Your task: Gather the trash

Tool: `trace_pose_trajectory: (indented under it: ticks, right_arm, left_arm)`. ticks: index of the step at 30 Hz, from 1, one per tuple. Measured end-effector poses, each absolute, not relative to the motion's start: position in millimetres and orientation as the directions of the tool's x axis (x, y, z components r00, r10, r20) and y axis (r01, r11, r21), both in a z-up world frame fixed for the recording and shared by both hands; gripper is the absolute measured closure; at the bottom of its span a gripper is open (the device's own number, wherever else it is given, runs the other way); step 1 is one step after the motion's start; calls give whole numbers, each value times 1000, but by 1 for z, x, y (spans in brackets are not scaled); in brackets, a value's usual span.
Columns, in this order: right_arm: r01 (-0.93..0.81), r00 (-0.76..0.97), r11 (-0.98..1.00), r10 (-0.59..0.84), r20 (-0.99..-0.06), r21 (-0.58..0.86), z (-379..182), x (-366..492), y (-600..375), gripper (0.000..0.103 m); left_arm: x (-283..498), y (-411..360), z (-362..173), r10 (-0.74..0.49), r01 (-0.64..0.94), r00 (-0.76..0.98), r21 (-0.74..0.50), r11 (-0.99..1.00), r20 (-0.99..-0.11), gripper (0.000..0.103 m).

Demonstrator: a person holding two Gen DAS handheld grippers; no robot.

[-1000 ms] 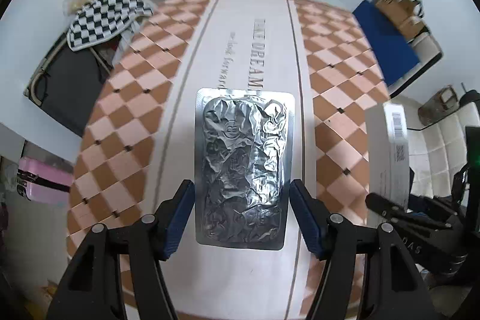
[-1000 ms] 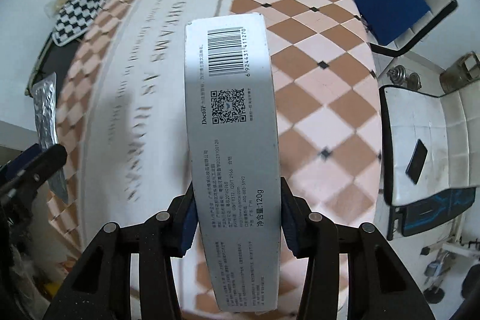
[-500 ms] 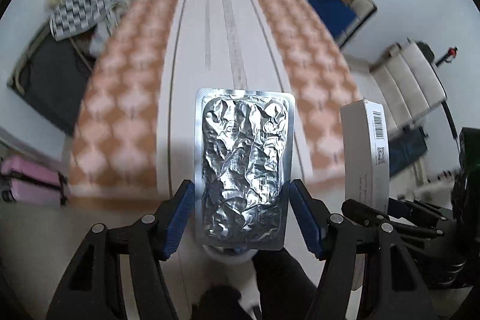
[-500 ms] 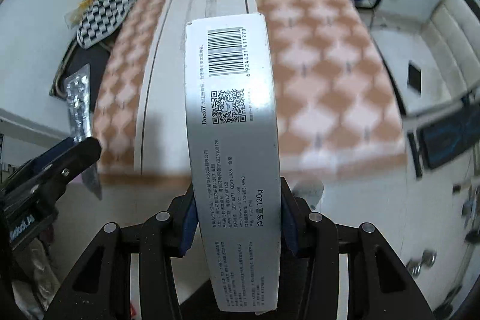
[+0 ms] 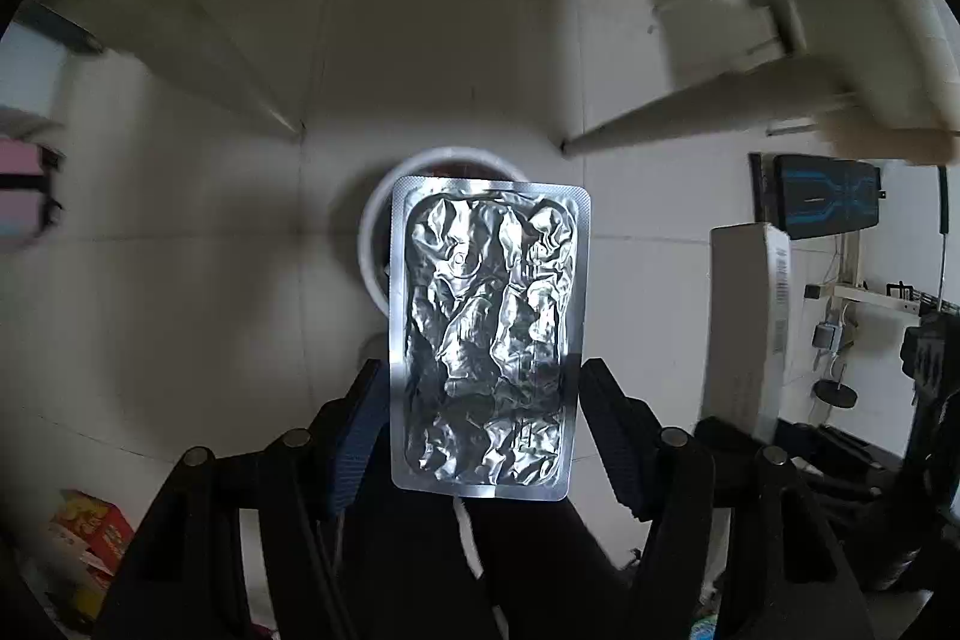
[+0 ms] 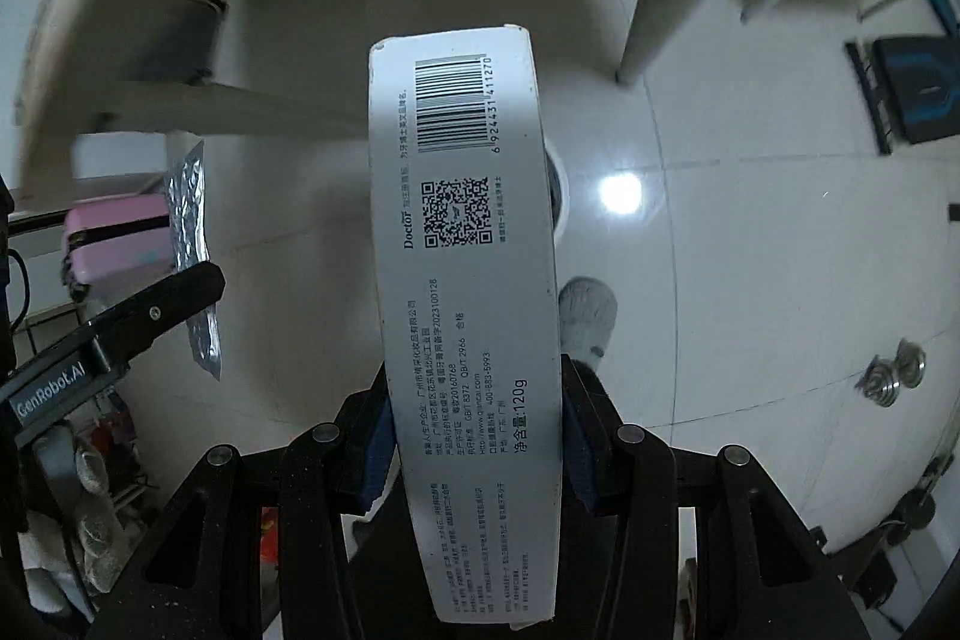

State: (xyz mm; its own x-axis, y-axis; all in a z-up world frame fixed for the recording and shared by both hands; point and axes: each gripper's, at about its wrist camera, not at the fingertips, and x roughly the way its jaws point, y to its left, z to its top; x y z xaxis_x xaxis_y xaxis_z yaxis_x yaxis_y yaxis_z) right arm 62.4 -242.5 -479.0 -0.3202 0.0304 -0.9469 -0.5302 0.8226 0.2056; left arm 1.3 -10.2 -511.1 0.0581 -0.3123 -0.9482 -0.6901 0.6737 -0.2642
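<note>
My left gripper is shut on a crumpled silver foil blister pack, its blue pads pressing the pack's long edges. The pack hangs over a round white-rimmed trash bin on the tiled floor, mostly hidden behind it. My right gripper is shut on a long white carton printed with a barcode and QR code. The bin's rim peeks out beside the carton. In the right wrist view the foil pack shows at left; in the left wrist view the carton stands at right.
Pale table legs slant down on both sides of the bin. A foot in a grey slipper stands near the bin. A pink case is at left. Dumbbell weights lie on the floor at right.
Both grippers swung off the checked tabletop and tilted down; the views now show the floor and the bin. The foil pack and the carton stayed gripped throughout.
</note>
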Motion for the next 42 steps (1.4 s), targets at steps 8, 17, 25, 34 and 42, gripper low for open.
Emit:
trace_pose_trajectory:
  ticks: [8, 17, 25, 34, 42]
  right_arm:
    - [-539, -430, 822, -79, -899, 185, -671, 61, -228, 54]
    - [-554, -459, 805, -81, -885, 213, -763, 74, -197, 16]
    - [-625, -245, 773, -60, -968, 111, -684, 83, -214, 0]
    - [-641, -159, 764, -38, -986, 74, -530, 83, -227, 0]
    - [-654, -125, 749, 34, -992, 108, -373, 70, -237, 0]
  left_arm:
    - [18, 1, -696, -466, -793, -3, -282, 540, -885, 39]
    - [-5, 7, -729, -368, -779, -50, -194, 596, -928, 10]
    - [-20, -1, -648, -158, -754, -26, -85, 652, -987, 10]
    - [-33, -22, -506, -100, -725, 19, -82, 684, -995, 10]
    - [-51, -44, -372, -65, -696, 95, -113, 709, -993, 10]
